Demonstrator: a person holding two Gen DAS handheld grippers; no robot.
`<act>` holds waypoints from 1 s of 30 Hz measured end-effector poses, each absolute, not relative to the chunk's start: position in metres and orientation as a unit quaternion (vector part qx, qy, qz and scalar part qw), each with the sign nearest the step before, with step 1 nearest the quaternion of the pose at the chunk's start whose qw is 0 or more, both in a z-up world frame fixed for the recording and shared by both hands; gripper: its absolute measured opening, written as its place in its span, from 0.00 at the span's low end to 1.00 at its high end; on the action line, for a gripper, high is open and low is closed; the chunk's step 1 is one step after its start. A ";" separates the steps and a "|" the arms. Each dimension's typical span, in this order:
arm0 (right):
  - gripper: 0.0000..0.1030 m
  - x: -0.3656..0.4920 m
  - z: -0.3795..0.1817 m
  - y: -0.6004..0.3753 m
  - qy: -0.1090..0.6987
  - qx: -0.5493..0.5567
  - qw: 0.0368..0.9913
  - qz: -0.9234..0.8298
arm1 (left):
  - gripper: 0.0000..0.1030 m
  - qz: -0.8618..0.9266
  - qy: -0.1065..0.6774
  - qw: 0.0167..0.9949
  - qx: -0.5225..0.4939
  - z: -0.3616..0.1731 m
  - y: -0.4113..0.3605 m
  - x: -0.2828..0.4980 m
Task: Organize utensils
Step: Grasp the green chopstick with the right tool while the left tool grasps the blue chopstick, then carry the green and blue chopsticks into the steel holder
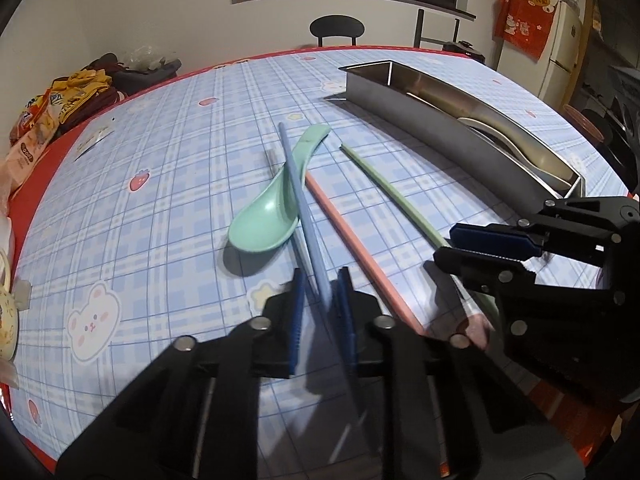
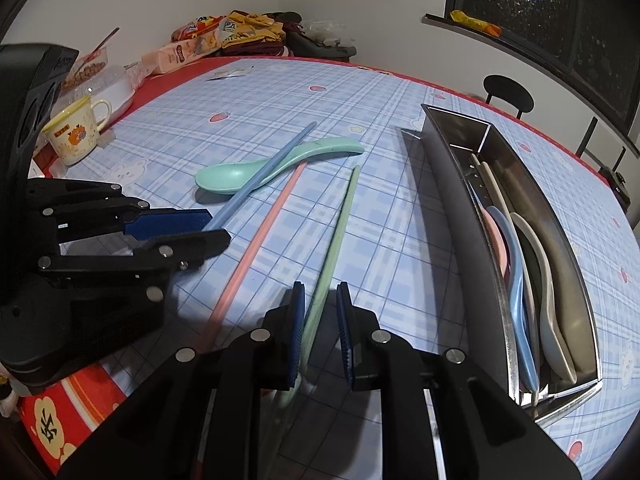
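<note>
My left gripper [image 1: 322, 306] is shut on the near end of a blue chopstick [image 1: 298, 196], which slants over a mint-green spoon [image 1: 264, 220] lying on the checked tablecloth. In the right wrist view the left gripper [image 2: 218, 226] pinches that blue chopstick [image 2: 264, 176] from the left. My right gripper [image 2: 320, 320] is shut on the near end of a green chopstick [image 2: 340, 224]; it also shows at the right in the left wrist view [image 1: 444, 250]. A pink chopstick [image 2: 260, 236] lies free between the two. The steel tray [image 2: 452, 208] on the right holds several spoons and chopsticks.
A yellow-rimmed mug [image 2: 76, 132] and food containers stand at the table's left edge. Snack packs [image 2: 188, 46] and folded cloth lie at the far corner. A black chair [image 2: 508, 96] stands beyond the far edge. A fridge [image 1: 560, 52] is at the back right.
</note>
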State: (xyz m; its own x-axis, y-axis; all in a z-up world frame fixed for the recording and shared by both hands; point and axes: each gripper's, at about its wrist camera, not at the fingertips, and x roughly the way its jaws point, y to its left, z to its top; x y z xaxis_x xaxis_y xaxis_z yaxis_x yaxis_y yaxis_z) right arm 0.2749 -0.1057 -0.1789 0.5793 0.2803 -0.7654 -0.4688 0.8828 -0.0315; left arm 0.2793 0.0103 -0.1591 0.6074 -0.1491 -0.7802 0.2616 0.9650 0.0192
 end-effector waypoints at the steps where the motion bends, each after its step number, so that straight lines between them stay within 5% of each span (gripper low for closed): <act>1: 0.14 0.275 -0.179 -0.106 0.406 -0.116 0.881 0.213 | 0.16 -0.115 0.428 0.894 0.062 -0.159 0.012 0.279; 10: 0.06 0.275 -0.177 -0.110 0.403 -0.107 0.885 0.209 | 0.10 -0.131 0.422 0.897 0.022 -0.157 0.024 0.278; 30: 0.06 0.265 -0.160 -0.131 0.347 -0.057 0.913 0.207 | 0.10 -0.137 0.352 0.924 -0.056 -0.135 0.053 0.256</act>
State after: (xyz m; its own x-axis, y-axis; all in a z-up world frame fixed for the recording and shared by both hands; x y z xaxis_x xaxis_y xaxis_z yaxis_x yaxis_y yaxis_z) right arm 0.2650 -0.1313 -0.1604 0.6740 0.3383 -0.6567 -0.4169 0.9081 0.0399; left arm 0.2557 0.0529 -0.1355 0.7143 -0.2931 -0.6355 0.2136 0.9560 -0.2009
